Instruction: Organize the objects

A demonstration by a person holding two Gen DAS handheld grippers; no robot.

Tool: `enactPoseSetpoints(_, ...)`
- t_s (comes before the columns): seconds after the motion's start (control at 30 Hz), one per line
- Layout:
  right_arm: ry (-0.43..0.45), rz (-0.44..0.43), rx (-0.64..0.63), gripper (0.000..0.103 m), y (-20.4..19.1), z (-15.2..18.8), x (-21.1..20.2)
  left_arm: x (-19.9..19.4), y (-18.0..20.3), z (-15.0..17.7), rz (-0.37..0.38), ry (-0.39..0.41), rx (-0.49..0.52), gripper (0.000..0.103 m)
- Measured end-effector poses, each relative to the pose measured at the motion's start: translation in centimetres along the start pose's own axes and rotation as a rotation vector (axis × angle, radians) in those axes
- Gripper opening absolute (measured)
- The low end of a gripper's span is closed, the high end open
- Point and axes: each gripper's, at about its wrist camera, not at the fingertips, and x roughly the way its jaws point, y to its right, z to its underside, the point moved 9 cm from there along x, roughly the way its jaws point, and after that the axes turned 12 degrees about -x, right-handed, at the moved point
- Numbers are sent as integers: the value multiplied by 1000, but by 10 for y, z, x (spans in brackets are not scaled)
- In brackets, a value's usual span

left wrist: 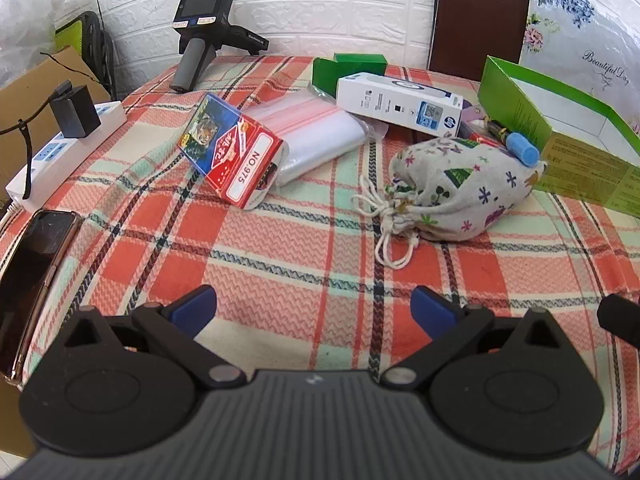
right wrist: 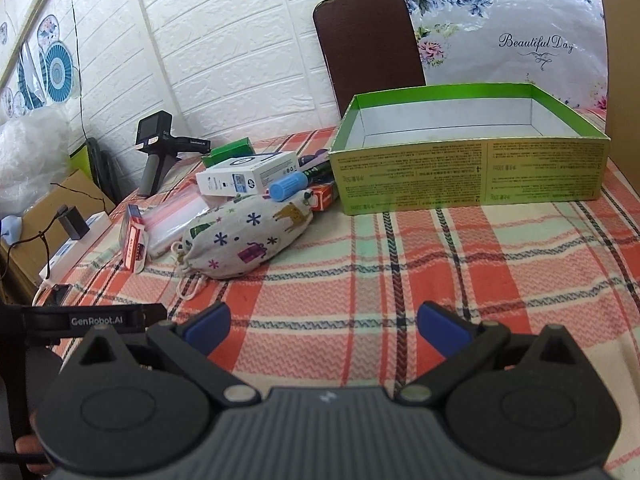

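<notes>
1. Green-walled open box [right wrist: 468, 168] standing on the plaid-clothed desk [right wrist: 400, 264], white inside, nothing seen in it; taken as landmark for all below.
2. Just left of the box: printed cloth drawstring pouch [right wrist: 248, 236] lying on its side, cords trailing toward the camera.
3. Resting on the pouch, on its box side: blue-capped tube [right wrist: 286, 187].
4. Behind the pouch, farther from the box: white HP carton [right wrist: 248, 178], with a small green carton [right wrist: 228, 151] behind it.
5. Left of the pouch, well apart from the box: clear zip bags [left wrist: 316, 136], and a red card pack [left wrist: 236, 156] leaning against them.
6. Far left of the box, at the desk edge: white power strip [left wrist: 60, 152] and a dark phone [left wrist: 36, 276].
7. Left claw [left wrist: 314, 308] spread wide, holding nothing, low over bare cloth, short of the pouch.
8. Right claw [right wrist: 324, 328] likewise spread wide, holding nothing, over cloth in front of the box.
</notes>
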Motion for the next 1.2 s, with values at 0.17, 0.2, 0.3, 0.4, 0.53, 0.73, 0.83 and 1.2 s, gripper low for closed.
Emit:
enactPoseSetpoints(0.17,-18,-2,-11,103,-3,0,4,5,-4,1,0,-17,-12,103)
enactPoseSetpoints(0.2,-21,-1,-11,103,-3,0,5,6,-4,1,0,-20,-15,103)
enactPoseSetpoints(0.3,-28,2,-12,103,-4,0,6,9,-6,2,0,-27,-19,103)
enactPoseSetpoints(0.4,-33,4,-22,103,-6,0,8,10,-7,1,6,-27,-22,103)
enactPoseSetpoints(0.53,-37,-5,-67,103,-14,-4,13,10,-12,-3,20,-23,-32,103)
enactPoseSetpoints(0.73,32,-59,-250,101,-50,-38,19,5,-41,-35,68,34,-57,103)
enactPoseSetpoints(0.83,101,-114,-363,97,-83,-65,24,6,-70,-65,62,69,-81,103)
enactPoseSetpoints(1.2,94,-304,-548,73,-197,-101,96,53,-104,-105,289,-86,-339,103)
